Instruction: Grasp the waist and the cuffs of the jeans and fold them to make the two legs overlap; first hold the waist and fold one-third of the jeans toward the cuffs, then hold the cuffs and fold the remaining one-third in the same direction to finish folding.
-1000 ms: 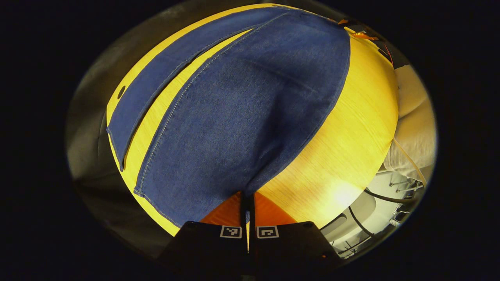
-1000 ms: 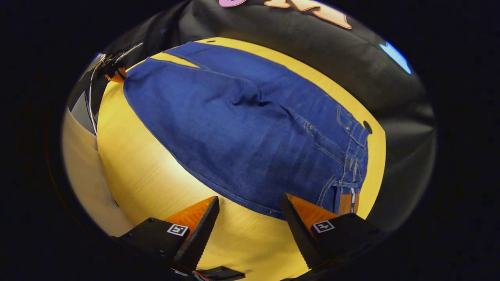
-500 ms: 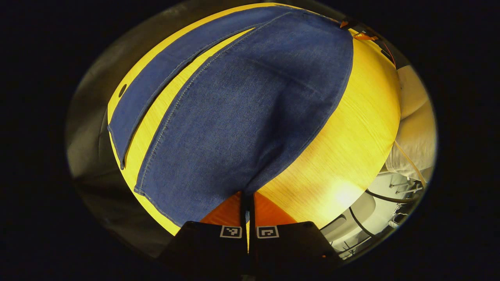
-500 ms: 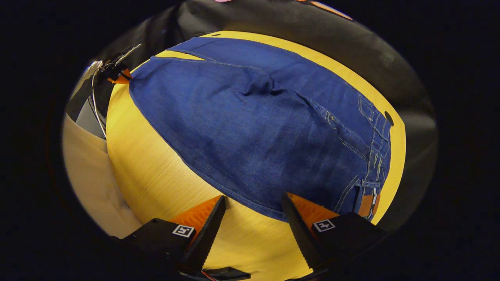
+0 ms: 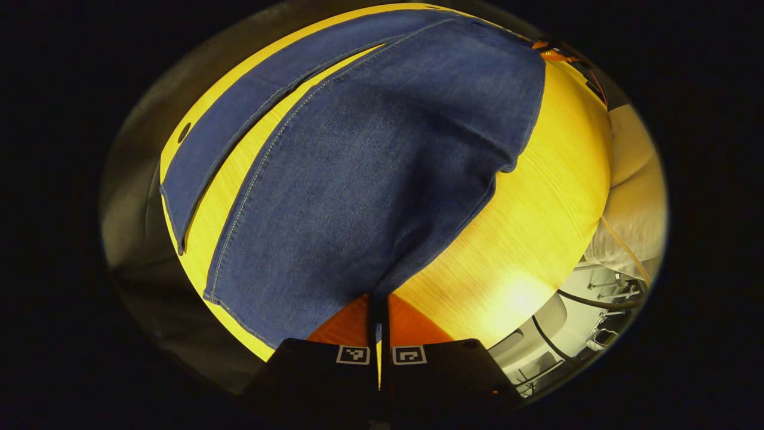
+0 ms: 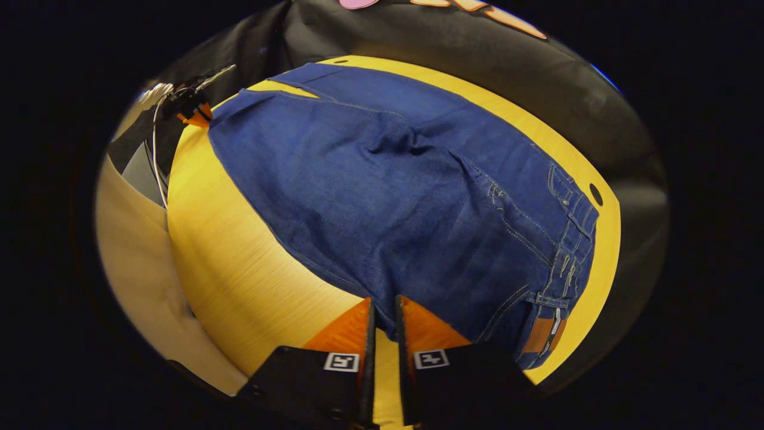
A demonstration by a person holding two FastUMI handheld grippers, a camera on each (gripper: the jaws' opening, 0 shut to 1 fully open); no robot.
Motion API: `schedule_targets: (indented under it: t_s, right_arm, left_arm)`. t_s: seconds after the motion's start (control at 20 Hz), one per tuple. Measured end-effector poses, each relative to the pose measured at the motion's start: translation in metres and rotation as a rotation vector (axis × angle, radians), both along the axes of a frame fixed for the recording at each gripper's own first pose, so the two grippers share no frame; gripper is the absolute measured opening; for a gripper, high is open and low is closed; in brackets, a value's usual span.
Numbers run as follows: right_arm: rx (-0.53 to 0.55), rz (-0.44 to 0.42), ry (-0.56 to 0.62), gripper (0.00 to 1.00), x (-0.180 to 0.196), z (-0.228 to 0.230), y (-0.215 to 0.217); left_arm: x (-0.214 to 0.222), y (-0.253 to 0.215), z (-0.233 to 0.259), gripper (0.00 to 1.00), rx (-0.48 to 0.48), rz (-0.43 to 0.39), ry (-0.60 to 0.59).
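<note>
Blue jeans [image 5: 370, 167] lie flat on the yellow table [image 5: 537, 227], legs apart, the far leg [image 5: 239, 125] by the back edge. My left gripper [image 5: 377, 301] is shut on the near leg's edge at the cuff end. In the right gripper view the jeans [image 6: 406, 197] run from the cuffs at upper left to the waistband [image 6: 567, 239] with its brown patch [image 6: 540, 334] at right. My right gripper [image 6: 382, 310] is shut on the near edge of the denim close to the waist. The left gripper [image 6: 191, 107] shows far off at the cuff corner.
Black cloth wall [image 6: 477, 54] rises behind the table's back edge. A round hole [image 6: 595, 194] sits in the table near the waistband. A person's pale clothing [image 6: 131, 239] is along the near side. White furniture and cables [image 5: 573, 322] lie below the table edge.
My right gripper went from open to shut, pinching the near edge of the jeans beside the waist. The left gripper stayed shut on the cuff; the denim edge shifted slightly.
</note>
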State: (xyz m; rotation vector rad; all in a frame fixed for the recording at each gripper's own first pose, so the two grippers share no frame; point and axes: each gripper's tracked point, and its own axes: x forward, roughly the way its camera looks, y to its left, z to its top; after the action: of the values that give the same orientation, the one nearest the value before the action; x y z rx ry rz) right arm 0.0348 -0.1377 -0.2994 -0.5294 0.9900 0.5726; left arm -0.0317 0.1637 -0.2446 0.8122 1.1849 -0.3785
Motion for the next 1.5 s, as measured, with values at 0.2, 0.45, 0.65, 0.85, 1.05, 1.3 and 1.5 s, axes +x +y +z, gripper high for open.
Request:
schedule_targets:
  t_s: [0.2, 0.45, 0.65, 0.85, 1.05, 1.3, 1.5]
  right_arm:
    - [0.001, -0.068, 0.012, 0.06, -0.002, -0.002, -0.004]
    - [0.002, -0.158, -0.031, 0.04, 0.001, 0.000, -0.003]
    - [0.020, -0.326, -0.122, 0.04, 0.001, 0.003, -0.006]
    - [0.059, -0.470, -0.203, 0.03, 0.002, 0.015, -0.003]
    - [0.183, -0.601, -0.246, 0.03, 0.015, 0.051, 0.006]
    - [0.328, -0.716, -0.362, 0.02, 0.059, 0.118, 0.016]
    - [0.353, -0.733, -0.468, 0.02, 0.107, 0.154, 0.024]
  left_arm:
    - [0.002, 0.000, 0.000, 0.00, -0.006, 0.007, -0.017]
    - [0.004, 0.002, 0.003, 0.00, -0.038, 0.067, -0.083]
    - [0.007, 0.004, 0.006, 0.00, -0.115, 0.196, -0.247]
    - [0.018, 0.001, 0.030, 0.00, -0.223, 0.428, -0.482]
    - [0.055, 0.004, 0.096, 0.00, -0.367, 0.619, -0.804]
    - [0.090, 0.006, 0.167, 0.00, -0.498, 0.732, -1.045]
    - [0.122, 0.017, 0.190, 0.00, -0.482, 0.694, -1.094]
